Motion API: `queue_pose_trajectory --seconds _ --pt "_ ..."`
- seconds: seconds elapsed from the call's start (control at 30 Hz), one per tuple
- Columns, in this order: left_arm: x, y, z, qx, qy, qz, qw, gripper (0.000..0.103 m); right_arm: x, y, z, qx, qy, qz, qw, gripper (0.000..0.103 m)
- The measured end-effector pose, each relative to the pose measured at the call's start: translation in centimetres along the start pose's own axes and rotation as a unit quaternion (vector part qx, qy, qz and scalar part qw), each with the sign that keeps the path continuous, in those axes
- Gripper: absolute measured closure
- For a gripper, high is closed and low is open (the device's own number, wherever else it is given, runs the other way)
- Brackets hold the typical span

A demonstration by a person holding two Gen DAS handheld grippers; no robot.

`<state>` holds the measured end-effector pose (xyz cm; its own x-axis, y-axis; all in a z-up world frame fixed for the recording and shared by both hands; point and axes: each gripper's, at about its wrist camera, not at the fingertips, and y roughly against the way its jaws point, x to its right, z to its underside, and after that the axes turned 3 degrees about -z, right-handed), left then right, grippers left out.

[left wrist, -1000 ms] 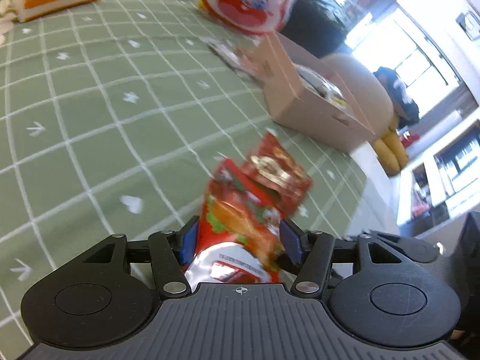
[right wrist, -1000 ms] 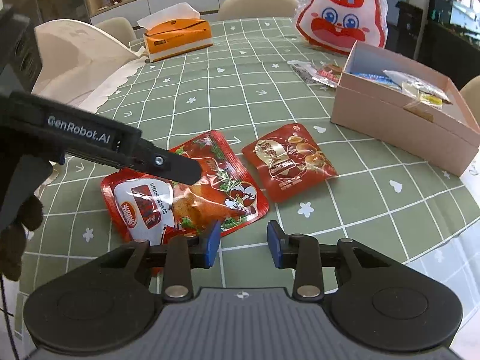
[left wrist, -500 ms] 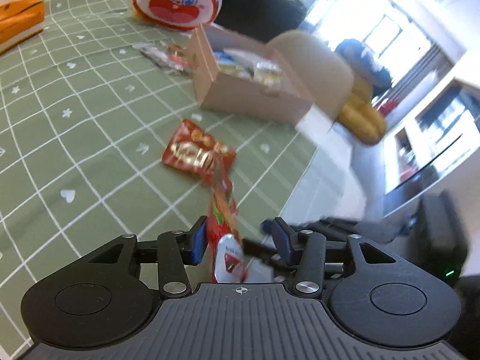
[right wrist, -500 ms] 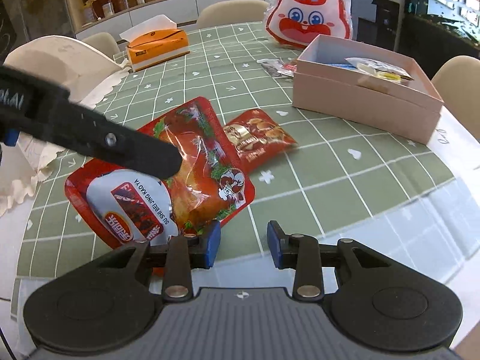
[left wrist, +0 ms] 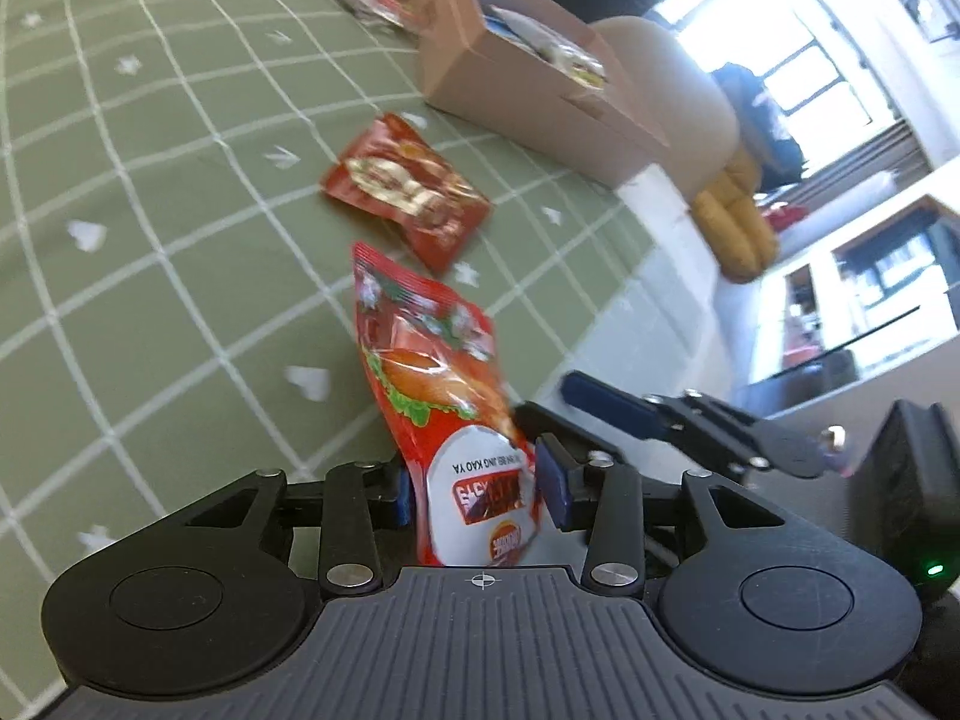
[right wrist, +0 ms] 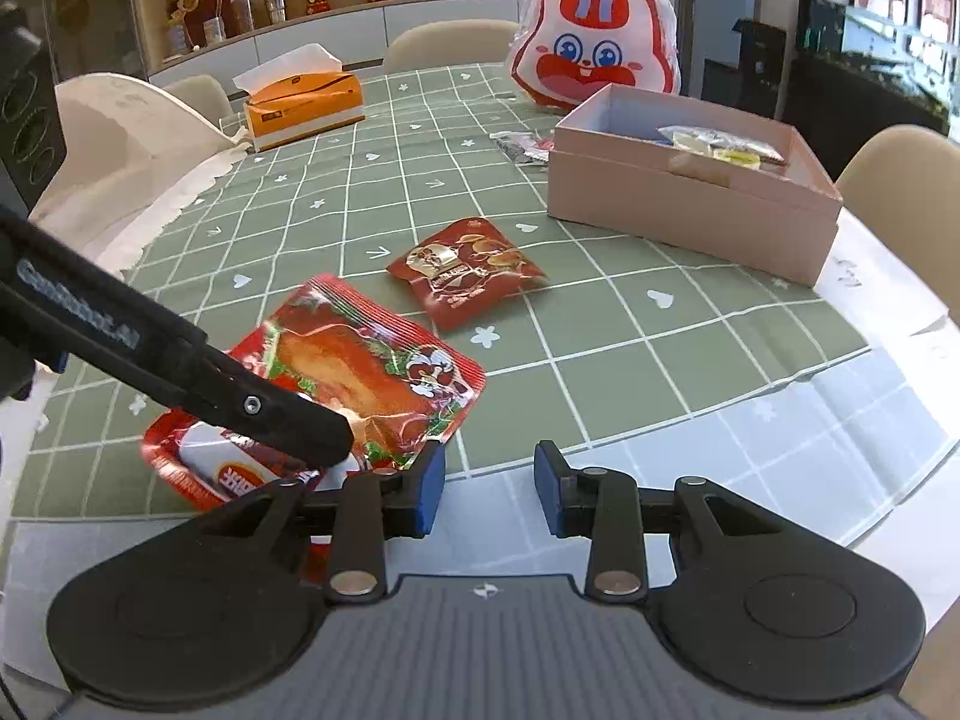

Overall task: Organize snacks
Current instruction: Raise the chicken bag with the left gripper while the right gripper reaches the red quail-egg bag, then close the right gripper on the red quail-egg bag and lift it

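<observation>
The left claw (left wrist: 480,489) has just been closing and now pinches the big red snack bag (left wrist: 432,396), lifted near the table's (left wrist: 150,180) edge. The right claw (right wrist: 489,489) is empty, its jaws apart. The shiny bag could slip out before reaching the pink box (right wrist: 690,204) at two o'clock.

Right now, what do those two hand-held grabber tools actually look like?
Both are black plastic. Each has a ribbed body, two round side discs, silver rivets and blue fingertip pads. The left gripper carries white "GenRobot.AI" lettering along its finger; the right gripper looks identical.
</observation>
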<state>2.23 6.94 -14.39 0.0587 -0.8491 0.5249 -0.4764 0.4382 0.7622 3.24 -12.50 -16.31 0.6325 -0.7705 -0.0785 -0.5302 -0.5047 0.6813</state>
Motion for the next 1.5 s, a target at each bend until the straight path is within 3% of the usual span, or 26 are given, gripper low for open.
queue_pose_trajectory --seconds 0.1,0.2,0.27,0.57,0.63,0.7,0.73,0.9,1.13,1.2,1.5 --pt "0.3 -0.4 0.2 0.004 0.012 0.026 0.9996 0.059 0.3 0.2 0.2 0.007 -0.003 -0.004 1.000 0.069" --pt "1.3 -1.1 0.1 0.009 0.009 0.007 0.9999 0.061 0.4 0.3 0.4 0.010 -0.003 -0.004 1.000 0.069" --pt "1.5 -1.6 0.1 0.010 0.014 -0.012 0.9998 0.070 0.4 0.5 0.6 0.010 0.000 -0.003 1.000 0.069" --pt "0.8 -0.3 1.2 0.050 0.045 -0.016 0.9976 0.072 1.4 1.4 -0.4 -0.006 0.003 -0.008 1.000 0.069" --pt "0.5 0.6 1.5 0.064 0.050 -0.027 0.9964 0.072 1.3 1.4 -1.7 -0.002 0.017 -0.003 1.000 0.062" --pt "0.1 1.6 1.7 0.078 0.058 -0.046 0.9943 0.072 1.1 1.0 -3.2 0.003 0.026 0.002 1.000 0.037" --pt "-0.2 2.0 1.8 0.084 0.063 -0.056 0.9929 0.072 1.0 0.7 -4.0 0.009 0.029 0.004 1.000 0.035" --pt "-1.7 4.3 2.7 0.120 0.097 -0.114 0.9814 0.072 -0.2 -3.3 -7.8 -0.020 0.069 -0.032 0.997 0.032" --pt "-3.4 5.8 3.9 0.133 0.132 -0.125 0.9744 0.072 -3.0 -8.6 -9.4 -0.037 0.145 -0.021 0.989 0.032" --pt "-3.6 5.9 4.0 0.133 0.132 -0.125 0.9742 0.072 -3.1 -9.6 -9.7 -0.030 0.153 -0.013 0.988 0.027" --pt "-3.9 6.0 4.1 0.124 0.119 -0.118 0.9781 0.072 -0.4 -10.9 -10.5 -0.043 0.056 -0.043 0.997 0.021"
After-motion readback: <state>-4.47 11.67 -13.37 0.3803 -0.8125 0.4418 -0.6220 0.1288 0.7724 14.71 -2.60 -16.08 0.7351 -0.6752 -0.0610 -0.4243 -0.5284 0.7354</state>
